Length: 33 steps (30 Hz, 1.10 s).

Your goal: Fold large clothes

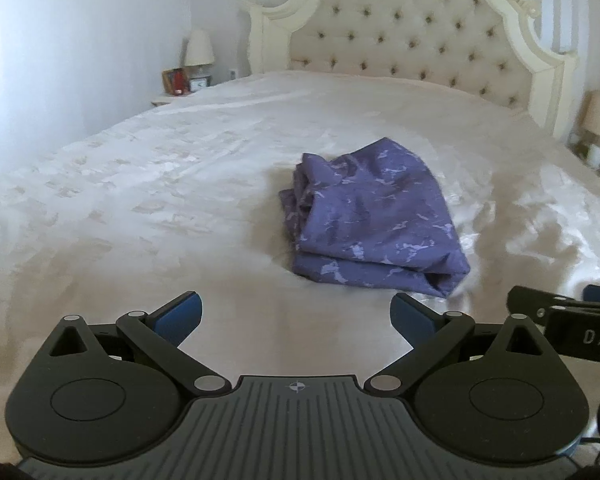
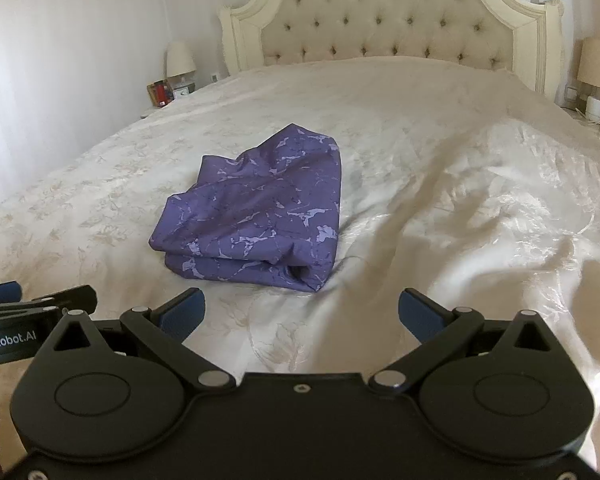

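Purple cloth [image 1: 374, 220] with pale splotches lies folded in thick bundle on middle of bed [image 1: 140, 184], on white cover. Folded edge faces claws. Left claw [image 1: 296, 314] wide apart, holds nothing, hangs over cover just short of cloth. Right claw [image 2: 300, 310] also wide apart, empty, near cloth, not touching. Blue pads [image 2: 182, 312] on fingers. Claws side by side. Padded headboard [image 2: 388, 12] far behind. Lamp [image 2: 180, 62] beside bed.

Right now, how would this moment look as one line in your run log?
purple garment: folded, lying on bed | left tongs: open, empty, short of it | right tongs: open, empty, short of it
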### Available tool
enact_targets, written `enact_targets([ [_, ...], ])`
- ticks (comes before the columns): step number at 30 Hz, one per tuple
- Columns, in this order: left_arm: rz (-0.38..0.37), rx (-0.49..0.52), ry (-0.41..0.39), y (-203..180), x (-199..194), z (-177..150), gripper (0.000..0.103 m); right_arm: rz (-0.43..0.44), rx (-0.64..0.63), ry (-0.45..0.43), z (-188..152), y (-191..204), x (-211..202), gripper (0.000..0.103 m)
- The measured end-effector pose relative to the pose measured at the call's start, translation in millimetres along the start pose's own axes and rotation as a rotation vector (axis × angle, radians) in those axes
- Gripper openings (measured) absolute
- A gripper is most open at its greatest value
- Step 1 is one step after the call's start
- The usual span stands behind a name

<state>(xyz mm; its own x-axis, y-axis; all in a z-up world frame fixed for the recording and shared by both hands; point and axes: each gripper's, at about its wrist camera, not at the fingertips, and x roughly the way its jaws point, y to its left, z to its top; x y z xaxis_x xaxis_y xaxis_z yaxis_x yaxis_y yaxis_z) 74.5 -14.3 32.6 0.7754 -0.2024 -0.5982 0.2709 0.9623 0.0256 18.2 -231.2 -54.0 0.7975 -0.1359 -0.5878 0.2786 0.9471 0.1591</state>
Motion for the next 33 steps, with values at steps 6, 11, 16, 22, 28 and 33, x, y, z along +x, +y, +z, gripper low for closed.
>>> enact_targets([
  [6,0.024,0.007,0.008,-1.1,-2.1,0.2,0.102,-0.033,0.007,0.004,0.1,-1.6,-1.5,0.102],
  [11,-0.002,-0.008,0.026,0.6,-1.6,0.1,0.102,-0.019,0.009,0.021,-0.7,-1.2,0.4,0.102],
  [16,-0.003,-0.011,0.048,-1.1,0.5,-0.7,0.102,-0.013,0.014,0.032,-2.2,-0.4,1.7,0.102],
  [22,-0.014,-0.017,0.062,-0.9,2.5,-1.8,0.102,-0.012,0.022,0.038,-2.6,-1.4,3.2,0.102],
  [28,-0.014,-0.018,0.068,-3.2,2.8,-2.8,0.102,-0.008,0.026,0.049,-3.7,-1.0,5.2,0.102],
  [33,-0.021,-0.016,0.074,-4.2,4.5,-3.1,0.102,-0.006,0.029,0.056,-5.0,0.4,6.8,0.102],
])
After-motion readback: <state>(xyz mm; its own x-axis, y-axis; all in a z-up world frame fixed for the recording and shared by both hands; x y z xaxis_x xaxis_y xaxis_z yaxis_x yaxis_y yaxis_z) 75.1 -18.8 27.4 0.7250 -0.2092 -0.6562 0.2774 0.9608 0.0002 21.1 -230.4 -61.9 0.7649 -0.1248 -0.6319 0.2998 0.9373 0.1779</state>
